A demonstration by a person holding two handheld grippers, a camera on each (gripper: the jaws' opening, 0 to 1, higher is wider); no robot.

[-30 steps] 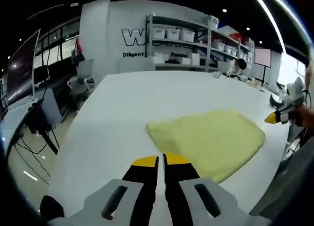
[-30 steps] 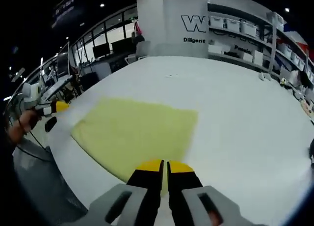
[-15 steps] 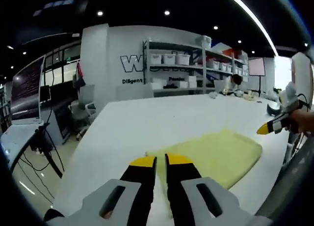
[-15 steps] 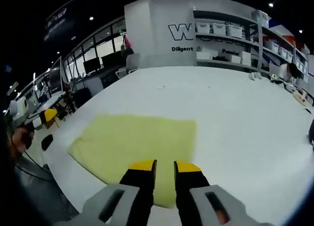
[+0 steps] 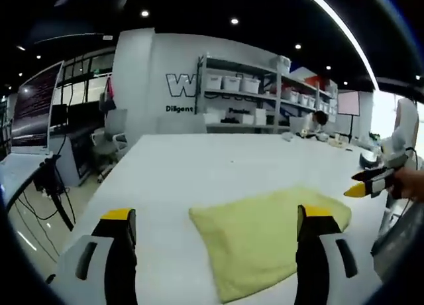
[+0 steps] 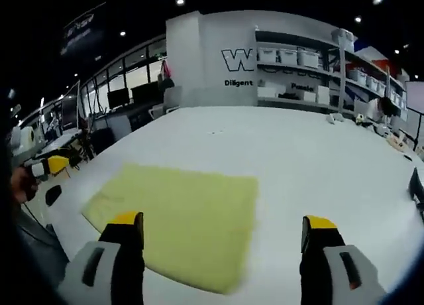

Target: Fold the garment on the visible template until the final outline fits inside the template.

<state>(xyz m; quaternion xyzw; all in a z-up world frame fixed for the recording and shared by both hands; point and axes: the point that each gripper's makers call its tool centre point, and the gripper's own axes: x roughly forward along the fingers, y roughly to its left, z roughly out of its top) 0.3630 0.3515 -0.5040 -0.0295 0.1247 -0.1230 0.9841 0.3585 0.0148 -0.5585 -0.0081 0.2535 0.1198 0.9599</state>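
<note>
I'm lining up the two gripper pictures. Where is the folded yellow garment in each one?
Left gripper view: yellow garment lies low and centre-right on the white table.
Right gripper view: the garment lies lower left of centre.
Shared landmark: the wall lettering beside the shelves.

Garment (image 5: 265, 239) flat on table (image 5: 199, 166), shelves (image 5: 245, 86) behind
</note>
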